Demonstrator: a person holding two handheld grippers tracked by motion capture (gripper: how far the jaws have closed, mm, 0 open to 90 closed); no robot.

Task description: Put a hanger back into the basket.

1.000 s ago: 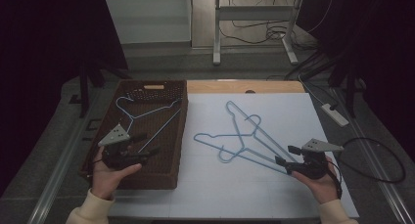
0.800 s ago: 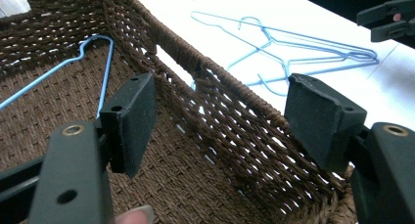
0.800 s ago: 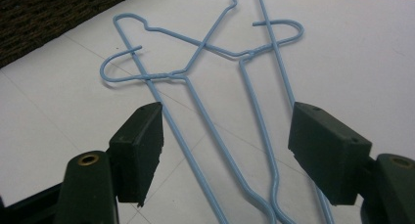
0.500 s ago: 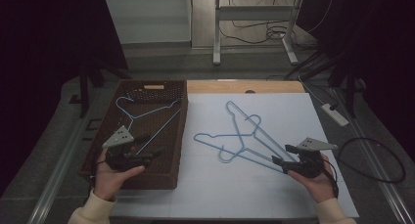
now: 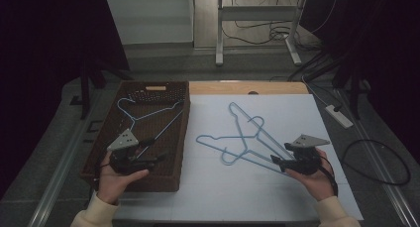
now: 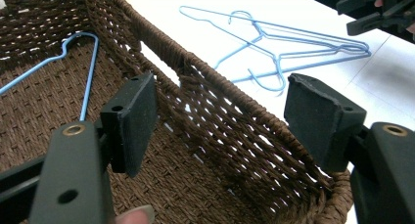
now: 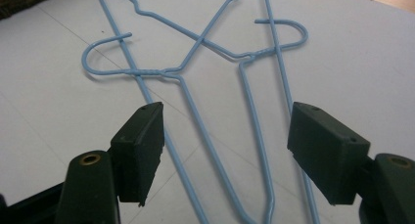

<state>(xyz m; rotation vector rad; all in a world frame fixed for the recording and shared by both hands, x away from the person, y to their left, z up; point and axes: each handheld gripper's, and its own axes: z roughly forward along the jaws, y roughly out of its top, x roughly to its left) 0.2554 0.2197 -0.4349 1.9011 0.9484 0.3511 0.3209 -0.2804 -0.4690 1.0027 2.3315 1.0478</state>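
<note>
Two blue wire hangers (image 5: 246, 138) lie crossed on the white sheet (image 5: 213, 187), seen close in the right gripper view (image 7: 205, 43). My right gripper (image 5: 280, 155) is open at their near right ends, and its jaws straddle two of the long wires (image 7: 227, 150). A third blue hanger (image 5: 148, 113) lies inside the brown wicker basket (image 5: 182, 133) at the left. My left gripper (image 5: 156, 148) is open over the basket's near right part. Its jaws stand either side of the basket's woven right wall (image 6: 220, 101), with nothing gripped.
A bare wooden strip (image 5: 247, 88) runs along the table's far edge. A white power strip (image 5: 339, 115) and black cables lie on the floor to the right. A metal stand (image 5: 218, 33) is behind the table. The right gripper (image 6: 377, 11) shows far off in the left gripper view.
My right gripper has edged a little left toward the hangers' ends. My left gripper has shifted only slightly over the basket. The hangers have not moved.
</note>
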